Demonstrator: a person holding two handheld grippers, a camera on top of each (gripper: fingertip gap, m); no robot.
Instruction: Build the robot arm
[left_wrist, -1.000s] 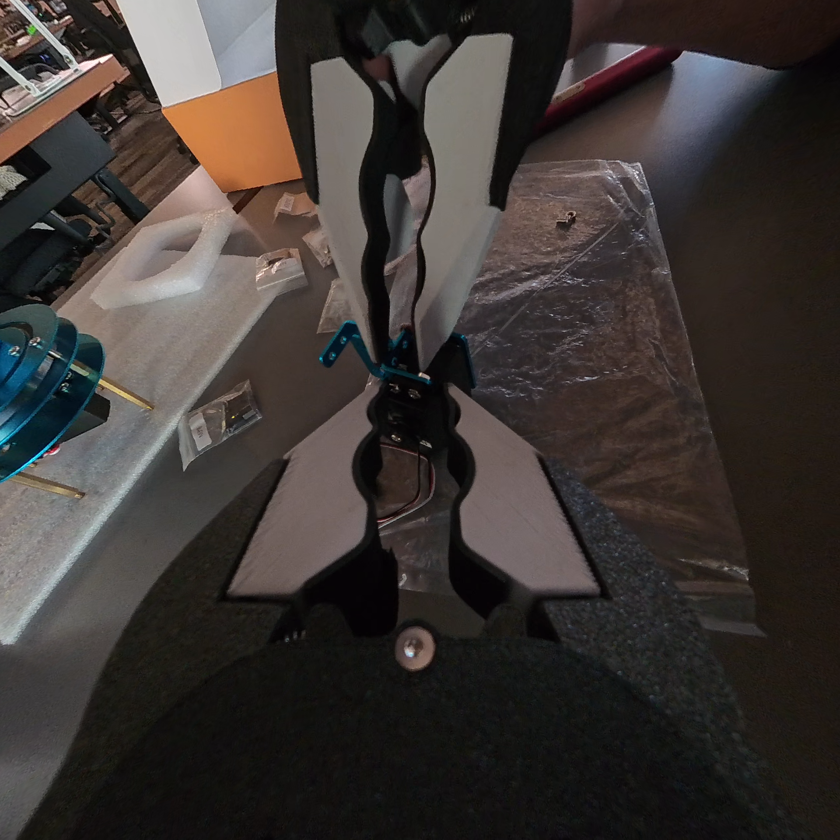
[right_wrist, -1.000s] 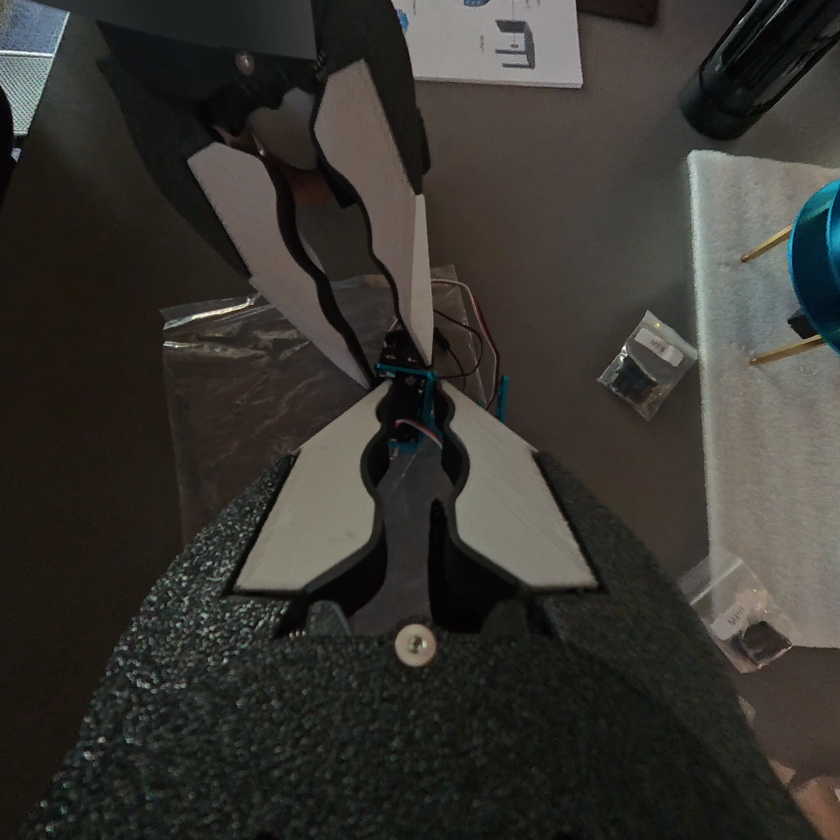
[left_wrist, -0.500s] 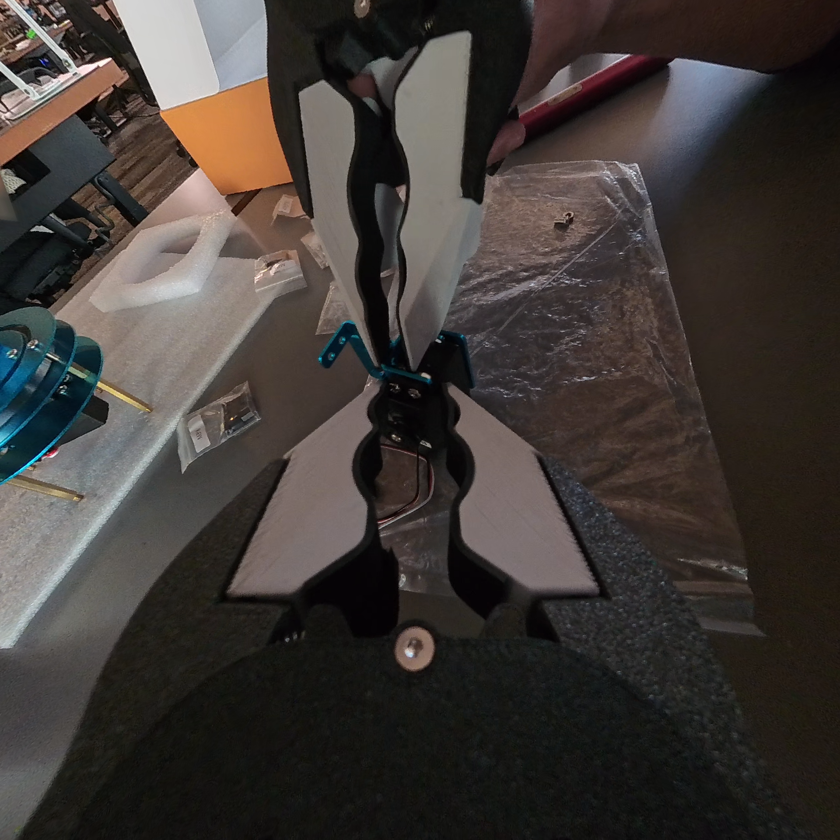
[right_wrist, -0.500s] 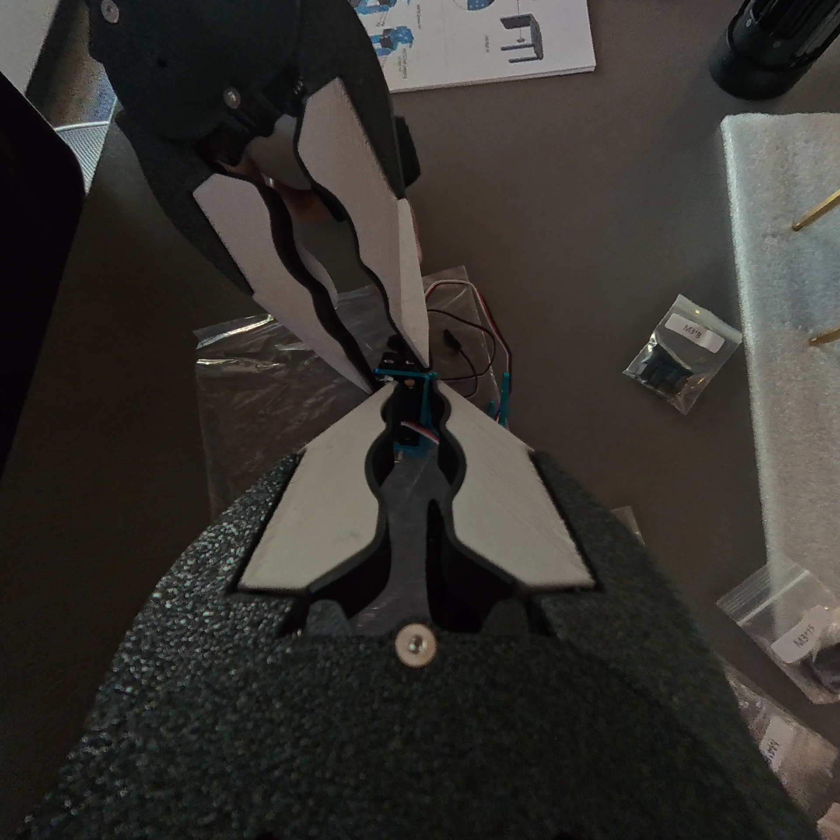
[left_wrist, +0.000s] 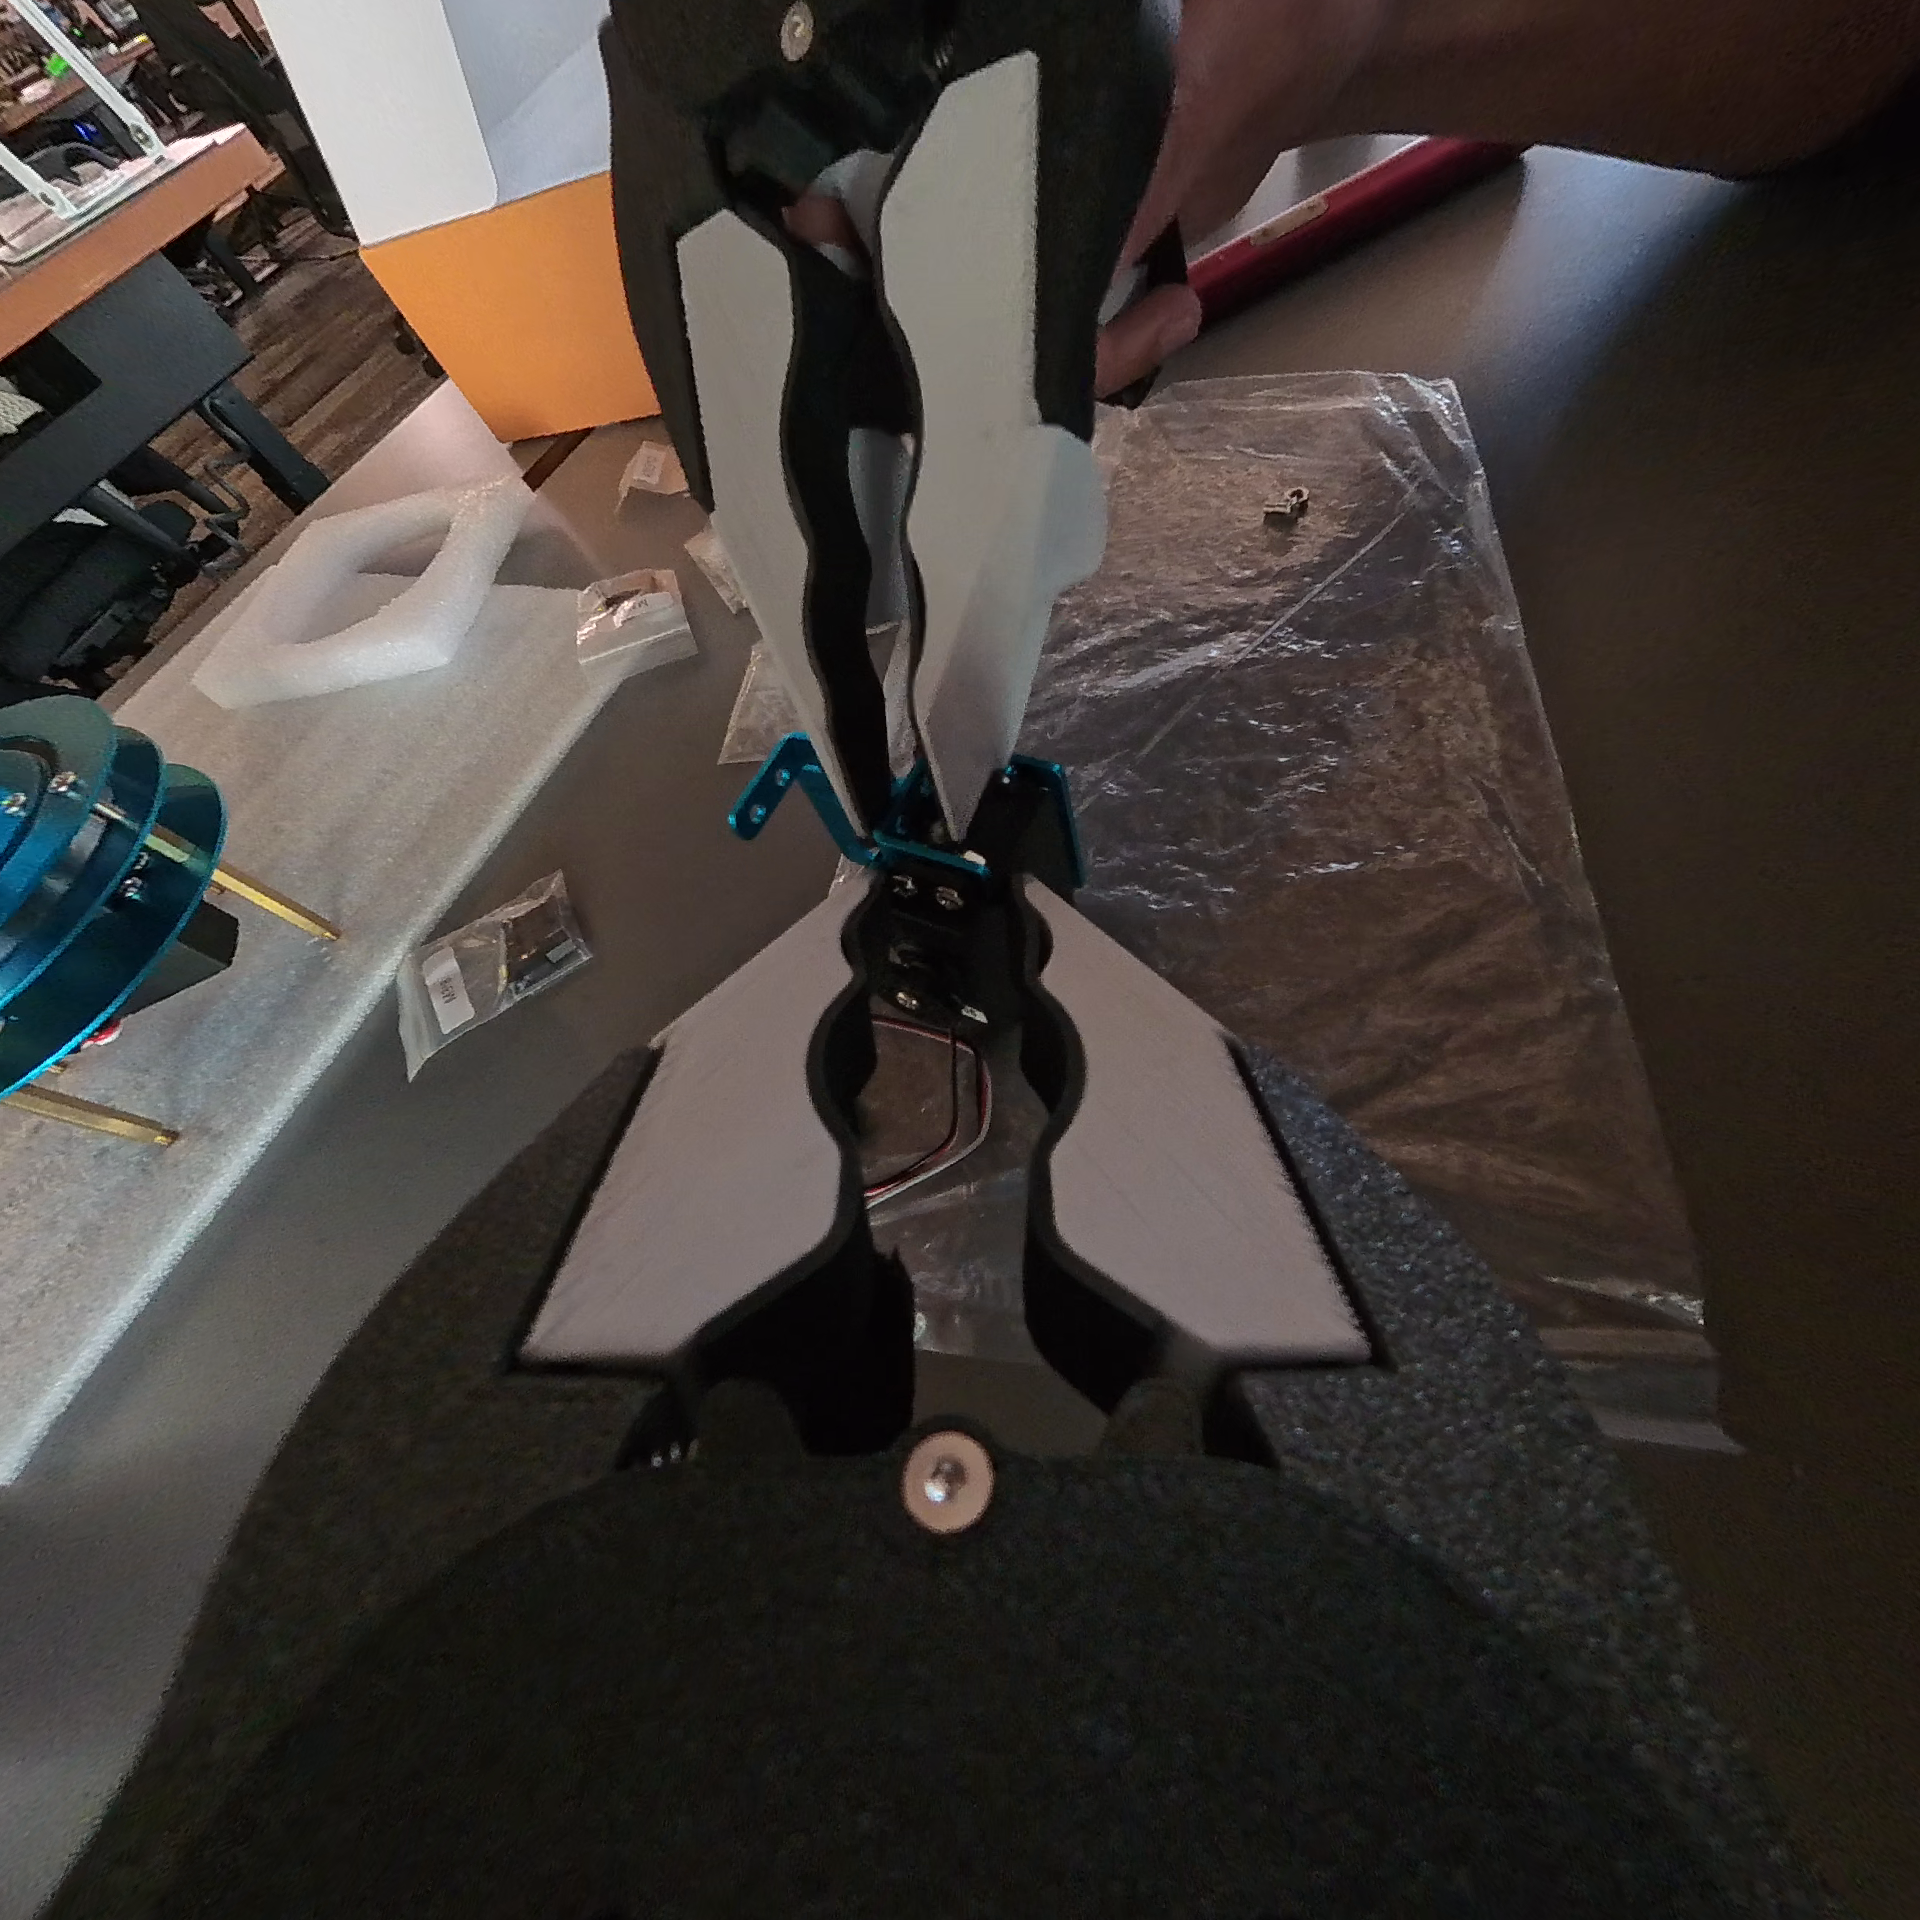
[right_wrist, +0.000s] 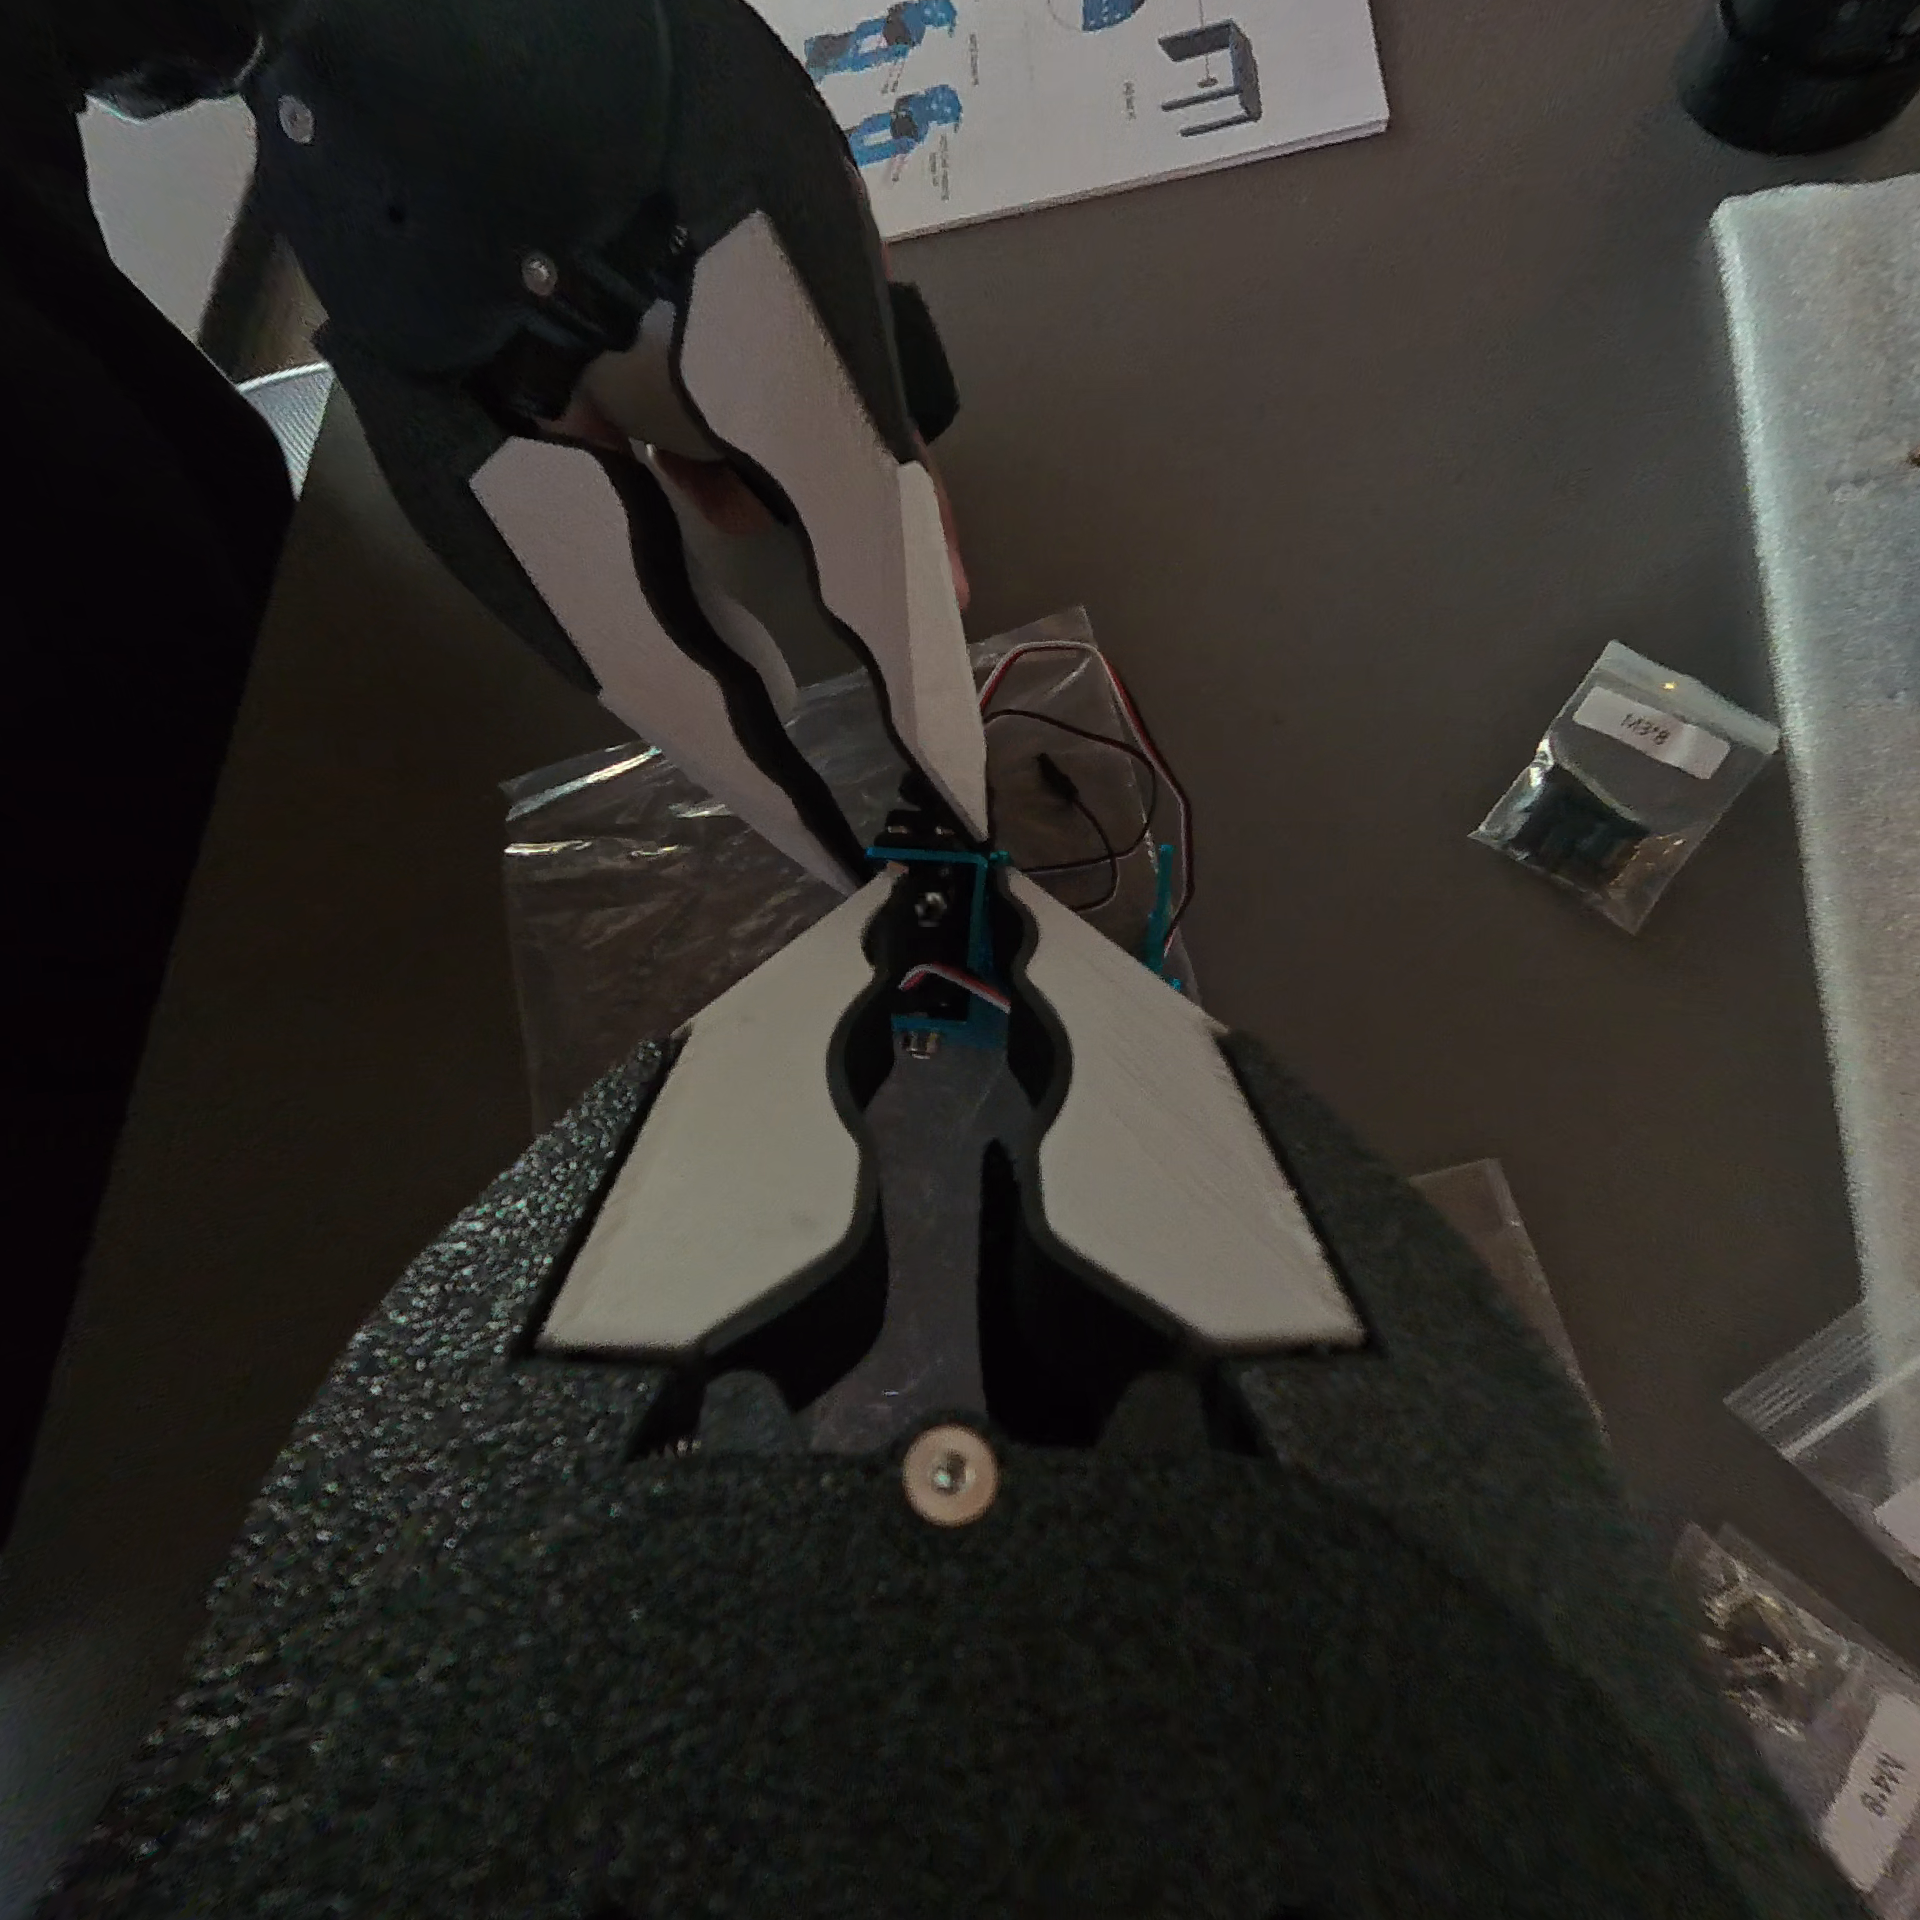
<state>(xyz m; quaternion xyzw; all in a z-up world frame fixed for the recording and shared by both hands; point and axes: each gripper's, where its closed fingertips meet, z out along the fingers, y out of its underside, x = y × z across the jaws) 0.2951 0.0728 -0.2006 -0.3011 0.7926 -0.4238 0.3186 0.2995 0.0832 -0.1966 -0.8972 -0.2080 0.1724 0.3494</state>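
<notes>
Where plastic sheet lies, dark table.

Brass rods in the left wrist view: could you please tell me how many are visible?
2. One rod sticks out right of the blue discs; the other shows below them, nearer the camera. Discs may hide more.

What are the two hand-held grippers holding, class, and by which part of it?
Both grip one small black servo in a blue metal bracket. The left hand-held gripper clamps its black body; the right hand-held gripper pinches the opposite end, at the bracket.
</notes>
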